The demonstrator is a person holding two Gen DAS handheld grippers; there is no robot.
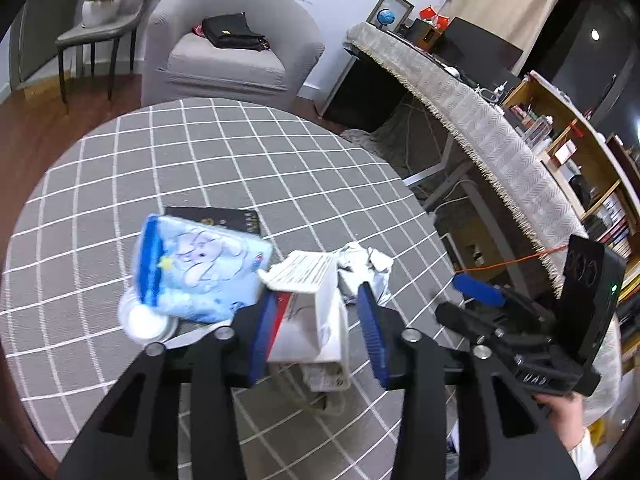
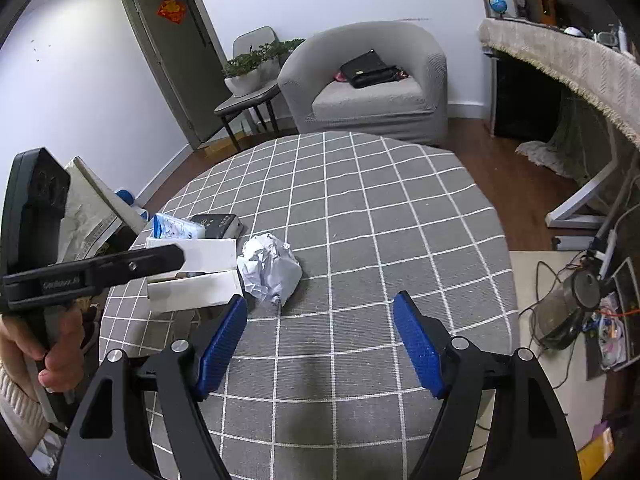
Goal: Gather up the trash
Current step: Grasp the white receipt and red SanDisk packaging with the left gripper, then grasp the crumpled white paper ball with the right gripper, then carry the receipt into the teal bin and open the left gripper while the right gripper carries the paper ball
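Grey checked cloth covers our round table (image 2: 360, 208), with a grey armchair (image 2: 372, 84) behind it. We hold our left gripper (image 1: 316, 332) with its fingers spread around a white carton (image 1: 308, 328), not visibly pinching it; its print is too blurred to read. Our right gripper (image 2: 320, 344) hangs wide open, near the crumpled paper ball (image 2: 270, 268) beside the carton.

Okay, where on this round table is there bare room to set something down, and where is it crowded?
Bare checked tablecloth runs from the crumpled paper ball toward the armchair and across the right side. It's crowded at the left: white box, blue tissue pack, dark booklet and a small round lid cluster there.
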